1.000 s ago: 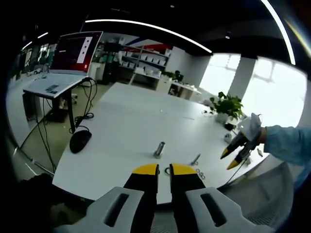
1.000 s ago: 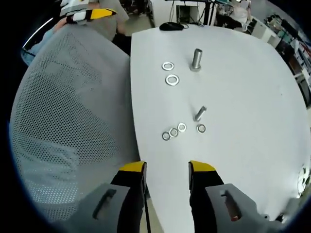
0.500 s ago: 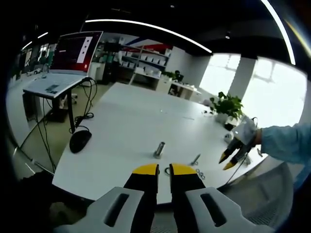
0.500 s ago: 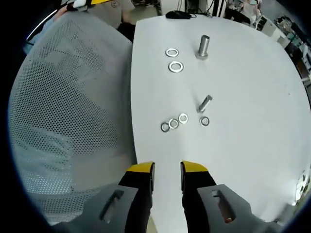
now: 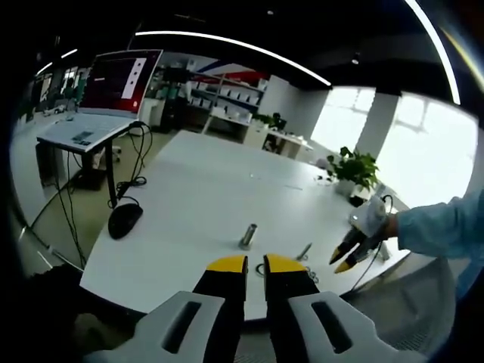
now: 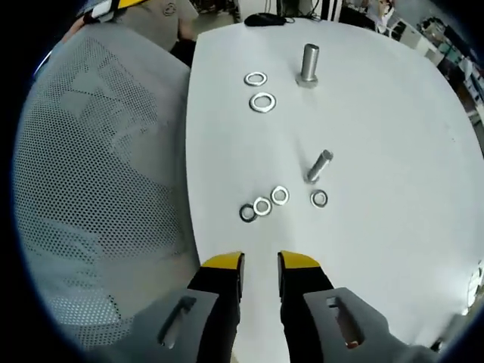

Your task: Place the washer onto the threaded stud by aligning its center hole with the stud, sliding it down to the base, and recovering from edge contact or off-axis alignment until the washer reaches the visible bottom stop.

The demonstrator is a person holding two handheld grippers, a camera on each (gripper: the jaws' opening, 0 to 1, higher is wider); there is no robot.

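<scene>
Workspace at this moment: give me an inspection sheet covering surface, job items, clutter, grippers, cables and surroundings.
Surface: white table, bare apart from hardware.
Job's things: upright threaded stud, nothing on it; two larger washers beside it; four small washers near a lying bolt.
Clutter: computer mouse at the table's far edge.
Grippers: left gripper and right gripper both nearly closed, holding nothing.
Cables: cables hang off a desk with a monitor.
Surroundings: mesh chair back, potted plant, shelving.
</scene>
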